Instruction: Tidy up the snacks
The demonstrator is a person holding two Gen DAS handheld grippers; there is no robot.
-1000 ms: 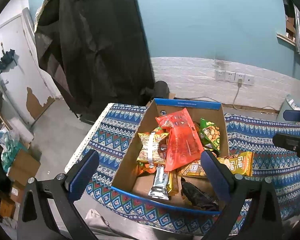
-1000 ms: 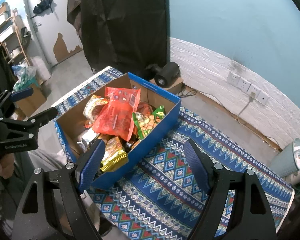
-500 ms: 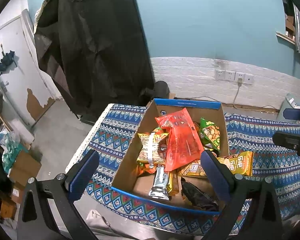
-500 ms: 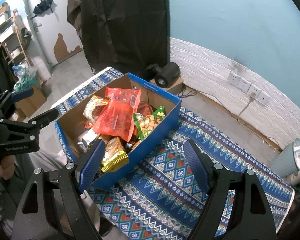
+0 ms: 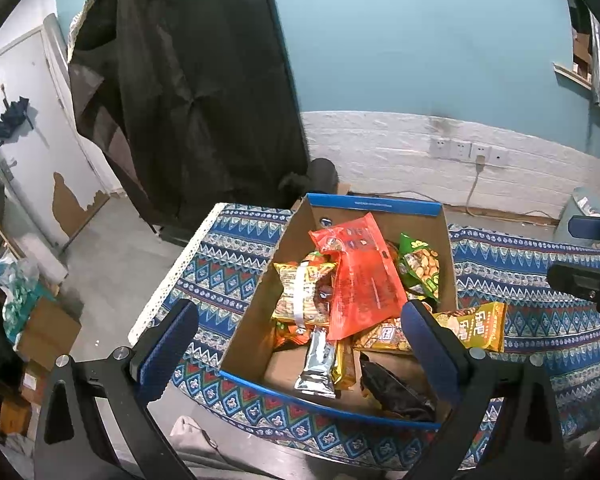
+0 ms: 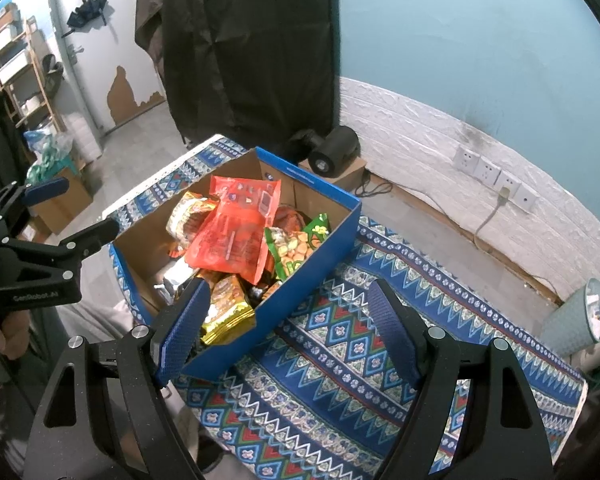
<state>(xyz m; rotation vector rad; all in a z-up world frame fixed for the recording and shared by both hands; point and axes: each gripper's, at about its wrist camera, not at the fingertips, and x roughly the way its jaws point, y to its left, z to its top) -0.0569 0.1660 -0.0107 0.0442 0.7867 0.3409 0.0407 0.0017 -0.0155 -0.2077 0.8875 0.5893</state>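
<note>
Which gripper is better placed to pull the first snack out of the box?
Left, probably. The left gripper hangs open straight over the box, framing the red packet and silver bar. The right gripper is open too, but straddles the box's outer wall, mostly above the tablecloth.

Box on patterned tablecloth, near table's left end; snack packets piled inside; cloth right of box bare; wall sockets behind.
</note>
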